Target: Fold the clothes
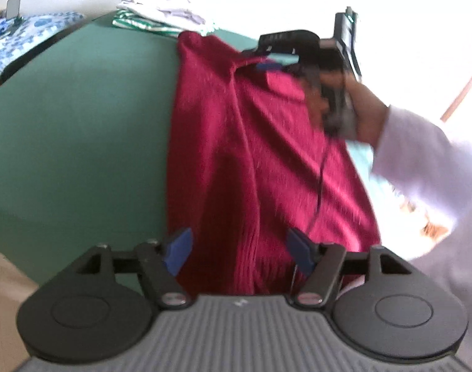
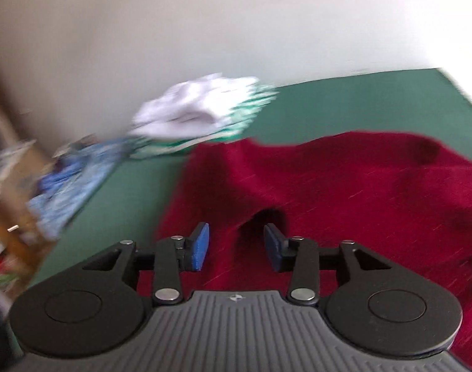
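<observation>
A dark red knitted garment (image 1: 260, 155) lies rumpled on the green desk (image 1: 80, 117), one fold raised into a ridge along its length; the left gripper (image 1: 240, 252) hovers over its near edge with both blue pads spread wide and nothing between them; the right gripper (image 2: 236, 246) sits low over the same garment (image 2: 344, 192), its pads also well apart and gripping no cloth; in the left wrist view a hand (image 1: 357, 108) in a white sleeve (image 1: 428, 167) holds that right gripper (image 1: 285, 59) at the garment's far end; a folded stack of white and green-striped clothes (image 2: 201, 114) rests at the desk's far edge, near the garment; a blue patterned cloth (image 2: 71, 183) lies beside the desk; both views are blurred.
</observation>
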### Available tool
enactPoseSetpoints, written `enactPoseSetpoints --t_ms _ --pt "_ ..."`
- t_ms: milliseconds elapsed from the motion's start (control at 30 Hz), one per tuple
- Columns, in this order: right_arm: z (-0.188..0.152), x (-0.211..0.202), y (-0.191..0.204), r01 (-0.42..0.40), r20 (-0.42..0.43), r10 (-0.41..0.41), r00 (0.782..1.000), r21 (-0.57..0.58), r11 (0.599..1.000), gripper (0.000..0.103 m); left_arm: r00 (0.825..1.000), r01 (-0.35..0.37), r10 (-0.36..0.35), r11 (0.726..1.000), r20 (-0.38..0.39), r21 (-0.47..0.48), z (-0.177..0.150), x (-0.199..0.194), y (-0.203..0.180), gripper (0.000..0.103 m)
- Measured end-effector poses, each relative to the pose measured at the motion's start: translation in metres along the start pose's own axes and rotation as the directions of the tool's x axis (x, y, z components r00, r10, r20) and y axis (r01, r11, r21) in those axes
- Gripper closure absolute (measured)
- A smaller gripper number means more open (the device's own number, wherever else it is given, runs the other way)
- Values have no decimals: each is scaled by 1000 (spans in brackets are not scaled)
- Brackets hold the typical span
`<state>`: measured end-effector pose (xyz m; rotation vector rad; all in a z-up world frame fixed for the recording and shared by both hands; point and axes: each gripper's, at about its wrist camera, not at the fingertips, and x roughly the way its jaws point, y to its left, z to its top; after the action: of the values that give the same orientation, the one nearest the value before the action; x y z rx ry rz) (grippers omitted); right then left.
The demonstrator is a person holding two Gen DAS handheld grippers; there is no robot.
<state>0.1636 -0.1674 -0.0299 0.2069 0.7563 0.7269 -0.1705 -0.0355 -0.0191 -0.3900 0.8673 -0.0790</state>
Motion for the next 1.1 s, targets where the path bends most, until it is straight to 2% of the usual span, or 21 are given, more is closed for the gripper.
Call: enactPoseSetpoints --t_ms 67,133,233,267,300,333,367,400,467,533,567,600,633,733,767,800,900,933,967,1000,1100 --pt "-12 2 12 -135 -78 134 988 -8 991 60 1000 7 -6 1000 21 -13 5 4 2 36" --pt "-21 14 19 -207 -155 205 966 5 978 64 1000 2 -2 1000 -2 26 0 13 -4 37" --pt "-25 33 9 -149 -204 152 967 29 988 66 1000 -4 7 997 -30 82 -6 25 -13 27" --pt "-24 35 1 -114 -204 122 971 50 992 78 1000 -12 14 996 -22 94 -2 24 -14 22" --pt "-21 36 -7 -83 -202 96 975 70 994 89 1000 -20 21 994 -14 105 2 24 -15 22" --pt "-17 36 -14 -64 -194 81 978 90 994 89 1000 -28 29 993 -6 117 5 23 -16 23" --pt "-12 33 -16 -53 -179 70 981 98 994 85 999 -36 36 991 2 128 9 22 -18 24" --pt "-8 30 -14 -52 -160 67 985 96 994 69 999 -43 42 989 10 139 13 21 -19 24" --pt "-1 36 -4 -115 -138 129 982 101 988 69 998 -60 56 985 27 162 21 20 -21 17" --pt "2 55 4 -181 -166 204 965 141 973 68 998 -65 60 982 33 176 30 27 -22 13" --pt "3 66 8 -169 -178 193 965 142 975 68 998 -57 55 984 18 170 34 37 -19 13" --pt "4 78 10 -146 -193 171 966 136 980 69 998 -57 58 985 0 161 36 43 -15 13" --pt "7 88 8 -124 -195 149 969 136 983 80 998 -57 58 986 -1 159 35 45 -15 13" --pt "22 93 -11 -68 -138 93 986 177 982 93 998 -56 58 986 -4 154 30 51 -12 10" --pt "27 94 -17 -50 -120 73 990 191 980 93 998 -57 58 987 -4 150 29 53 -11 7" --pt "31 95 -22 -50 -109 74 991 209 977 86 998 -57 57 989 3 139 27 55 -12 5" --pt "27 96 -16 -191 -151 235 960 260 947 82 996 -88 85 986 26 145 22 63 -23 2" --pt "25 99 -10 -215 -175 263 949 253 943 80 994 -109 106 979 28 171 21 68 -29 2" --pt "22 105 -6 -196 -199 244 949 231 953 79 992 -125 123 972 25 201 20 71 -34 2" --pt "19 111 -3 -184 -210 229 951 214 959 89 991 -132 130 966 23 222 19 72 -36 2" --pt "20 118 -20 -179 -153 233 960 302 936 92 992 -127 126 963 20 238 19 72 -35 2"
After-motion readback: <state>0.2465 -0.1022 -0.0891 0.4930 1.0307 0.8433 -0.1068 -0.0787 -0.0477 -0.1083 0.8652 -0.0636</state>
